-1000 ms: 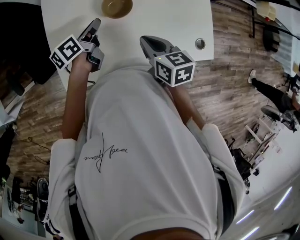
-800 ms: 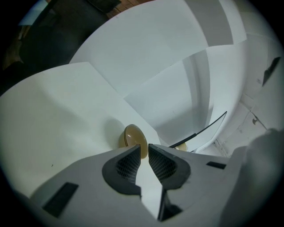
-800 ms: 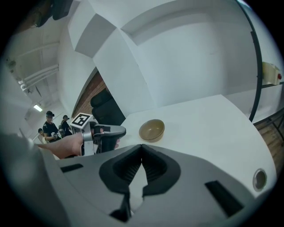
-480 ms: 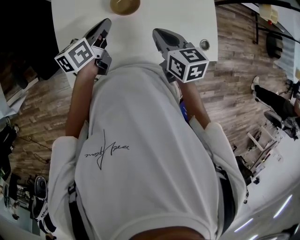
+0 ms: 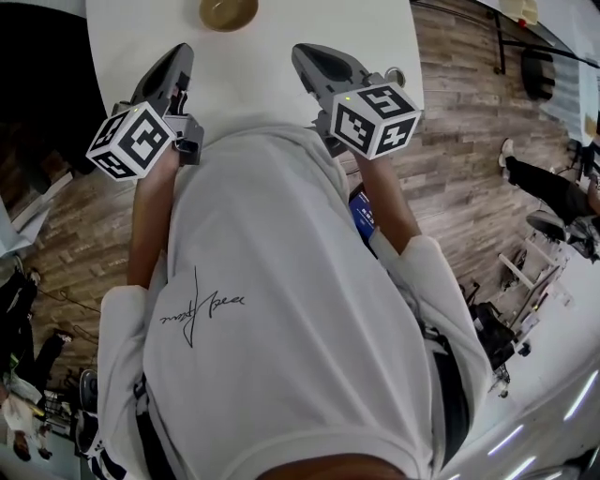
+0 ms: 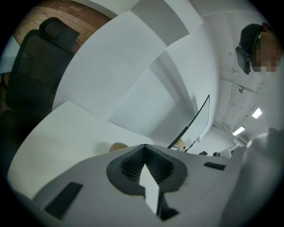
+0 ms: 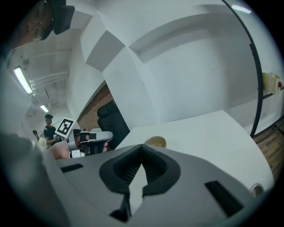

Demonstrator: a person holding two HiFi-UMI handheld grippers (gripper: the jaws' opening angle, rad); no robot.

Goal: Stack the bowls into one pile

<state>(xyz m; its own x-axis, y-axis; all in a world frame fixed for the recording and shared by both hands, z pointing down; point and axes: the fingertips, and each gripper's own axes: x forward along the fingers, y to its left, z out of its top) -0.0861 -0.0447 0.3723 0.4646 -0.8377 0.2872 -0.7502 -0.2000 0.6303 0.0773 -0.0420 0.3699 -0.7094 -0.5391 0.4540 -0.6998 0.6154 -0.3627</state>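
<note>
One tan bowl (image 5: 228, 11) stands on the white table (image 5: 253, 80) at the far edge of the head view; no other bowl shows. My left gripper (image 5: 180, 52) hovers over the table's near left part, well short of the bowl, jaws shut and empty. Level with it on the right is my right gripper (image 5: 302, 52), also shut with nothing in it. In the left gripper view the bowl (image 6: 117, 146) peeks just past the closed tips (image 6: 144, 146). The right gripper view shows the bowl (image 7: 155, 142) beyond its closed tips (image 7: 142, 146), and the left gripper (image 7: 95, 137) to the side.
A black office chair (image 6: 40, 66) stands off the table's left side. A round cable hole (image 5: 395, 75) sits in the table's near right corner. The table's near edge lies against the person's body. Wooden floor and people lie to the right.
Both grippers have lifted off the table. The left one has rolled, so its marker cube now sits lower and further left. The bowl has not moved.
</note>
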